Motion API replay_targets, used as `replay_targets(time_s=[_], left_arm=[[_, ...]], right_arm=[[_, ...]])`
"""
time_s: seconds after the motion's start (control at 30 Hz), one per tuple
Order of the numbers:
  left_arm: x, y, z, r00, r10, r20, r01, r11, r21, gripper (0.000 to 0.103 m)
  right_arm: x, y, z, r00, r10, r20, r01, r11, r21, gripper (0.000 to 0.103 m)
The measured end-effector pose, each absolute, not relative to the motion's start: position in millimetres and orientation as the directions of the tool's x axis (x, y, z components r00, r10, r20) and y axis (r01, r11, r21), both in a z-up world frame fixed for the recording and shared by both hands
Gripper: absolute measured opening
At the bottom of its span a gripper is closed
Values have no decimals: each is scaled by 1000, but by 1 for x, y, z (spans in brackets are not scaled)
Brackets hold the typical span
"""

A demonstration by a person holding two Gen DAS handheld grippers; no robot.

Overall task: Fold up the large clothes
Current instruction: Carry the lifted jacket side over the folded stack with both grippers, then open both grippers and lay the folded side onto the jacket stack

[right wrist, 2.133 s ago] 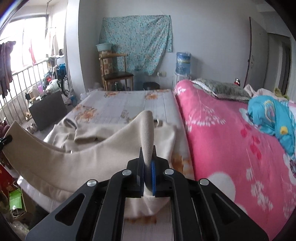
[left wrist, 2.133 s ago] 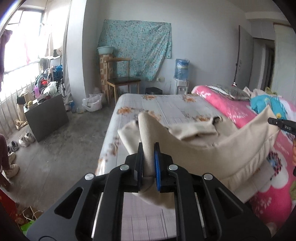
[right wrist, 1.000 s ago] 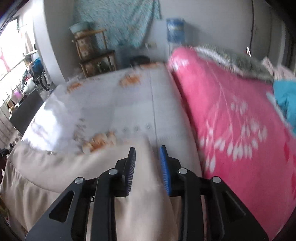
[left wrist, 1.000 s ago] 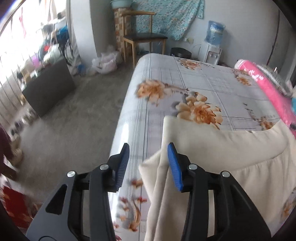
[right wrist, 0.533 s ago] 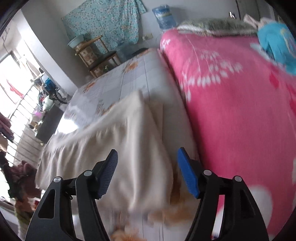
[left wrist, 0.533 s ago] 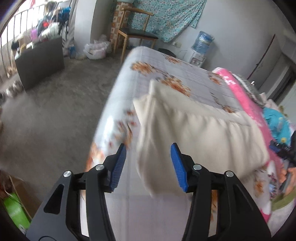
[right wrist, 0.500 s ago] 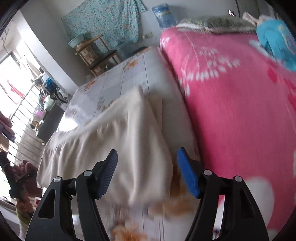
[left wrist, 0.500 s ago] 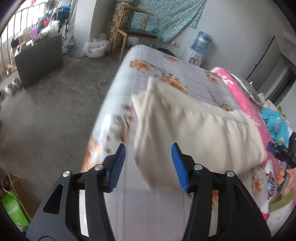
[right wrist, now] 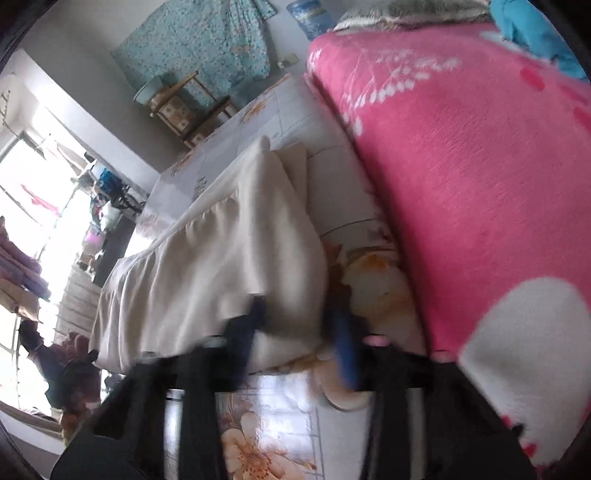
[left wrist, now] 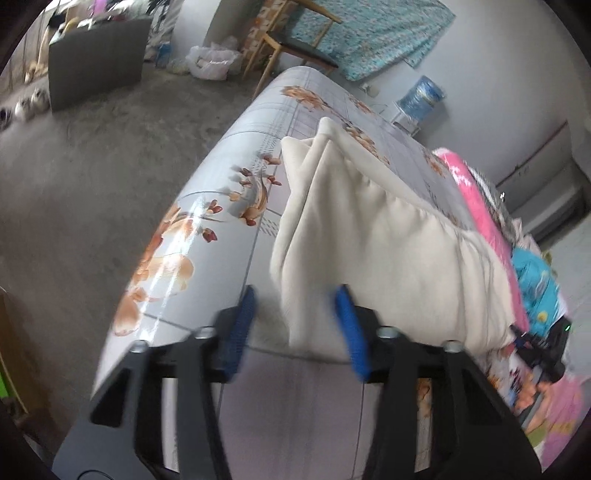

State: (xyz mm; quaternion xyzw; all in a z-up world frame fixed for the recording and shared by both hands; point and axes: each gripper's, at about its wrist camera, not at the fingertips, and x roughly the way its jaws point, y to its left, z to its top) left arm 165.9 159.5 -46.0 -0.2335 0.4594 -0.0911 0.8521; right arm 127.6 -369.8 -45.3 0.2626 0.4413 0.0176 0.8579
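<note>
The cream garment [left wrist: 388, 236] lies folded into a long, thick band across the near end of the bed [left wrist: 207, 221], which is covered by a grey sheet printed with orange flowers. In the right wrist view the same garment [right wrist: 229, 251] runs from the left edge of the bed toward the pink blanket [right wrist: 480, 166] and stops just short of it, its top layer gathered in soft pleats along the far side. The pink blanket, with white flowers, covers the right part of the bed, and a blue cloth [left wrist: 535, 277] sits on it further off.

Beyond the bed is a bare concrete floor [left wrist: 92, 166], a turquoise patterned cloth [left wrist: 369, 33] hung on the wall, a wooden chair [left wrist: 295, 44], a dark box [left wrist: 96, 59] and a blue water bottle [left wrist: 424, 98] on its dispenser.

The left tongs [left wrist: 295, 325] point down at the garment's left near corner; their blue pads are closing, with the corner of the cloth between them but not yet pinched. The right tongs [right wrist: 303, 332] are blurred and point down at the garment's right near corner; they are closing too, the cloth edge sits between the pads, and no firm pinch shows. From the left view, the other tool appears dark at the far right edge of the bed.
</note>
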Motion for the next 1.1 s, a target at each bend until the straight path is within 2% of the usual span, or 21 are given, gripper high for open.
replay_targets(time_s=[0.07, 0.1, 0.27, 0.37, 0.47, 0.53, 0.57, 0.6, 0.63, 0.7, 0.8, 0.9, 0.93, 0.97, 1.1], left_arm=[[169, 155, -46, 563, -356, -746, -59, 883, -466, 11], [168, 152, -42, 570, -344, -746, -49, 893, -448, 9], [155, 154, -3, 620, -382, -686, 22, 882, -471, 7], [138, 161, 14, 622, -426, -657, 54, 861, -506, 7], [126, 169, 5, 587, -438, -681, 32, 853, -521, 8], [126, 175, -19, 523, -438, -731, -13, 854, -520, 9], [127, 180, -32, 486, -440, -755, -48, 849, -526, 13], [129, 186, -43, 456, -445, -771, -86, 840, -536, 17], [129, 191, -46, 458, -444, -770, -104, 834, -542, 24], [126, 202, -40, 493, -423, -761, -129, 829, -544, 28], [121, 207, -19, 561, -348, -751, -125, 861, -493, 26], [126, 193, 3, 607, -293, -738, -78, 903, -423, 27], [130, 184, 8, 617, -291, -731, -54, 911, -409, 27], [135, 171, 16, 629, -296, -719, -17, 919, -393, 30], [165, 102, 34, 627, -311, -715, 127, 946, -299, 49]], right_arm=[[128, -363, -39, 622, 235, -747, 179, 886, 428, 10], [125, -360, -31, 640, 229, -734, 160, 894, 419, 10], [104, -352, 17, 709, 291, -642, 41, 892, 449, 8], [90, -351, 25, 704, 317, -635, 10, 890, 456, 8], [82, -366, 6, 664, 328, -672, 41, 881, 471, 9], [85, -382, -25, 588, 292, -754, 134, 885, 447, 11], [84, -386, -36, 555, 216, -804, 193, 906, 377, 17], [82, -386, -37, 554, 175, -814, 213, 915, 342, 22], [79, -384, -32, 570, 144, -809, 218, 923, 318, 33], [73, -377, -16, 595, 57, -802, 232, 943, 240, 35], [73, -363, 11, 616, -63, -786, 239, 965, 110, 39], [82, -344, 35, 663, -31, -748, 180, 977, 119, 48], [86, -336, 42, 680, -7, -734, 148, 981, 127, 57], [98, -321, 49, 694, 30, -719, 97, 986, 134, 65], [147, -267, 48, 680, 100, -726, -40, 994, 99, 75]])
